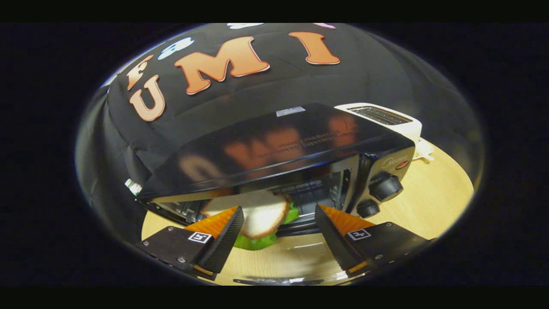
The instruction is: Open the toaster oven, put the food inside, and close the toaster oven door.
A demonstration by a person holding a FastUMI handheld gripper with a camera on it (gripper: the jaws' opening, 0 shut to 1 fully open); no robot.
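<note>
- Glossy black toaster oven [274, 146] sits on the light wood table [433, 201]; it is the landmark for everything below.
- At the oven's left rear corner, a small white-and-green object [133, 186], too small to identify.
- Oven door [283, 257] is open, folded down flat in front of the oven mouth; its glass reflects the table, handle edge nearest the camera.
- Food: a sandwich of white bread with green lettuce [262, 219] lies at the left half of the oven mouth, partly on the door and partly over the threshold, wire rack visible behind it.
- Hand-held gripper [279, 240]: fingers spread wide apart over the open door, clamped on nothing. Left finger is at the sandwich's left edge, touching or merely overlapping, cannot tell; right finger well clear of it.
- On the oven's right front panel, two black round knobs [385, 187] under a small red indicator.
- Behind the oven's right rear corner, a white slot toaster [386, 118] on the table.
- Progress, judged: opening done; food looks released but not fully inside. Left: nudge it deeper if needed, then lift the door shut.
</note>
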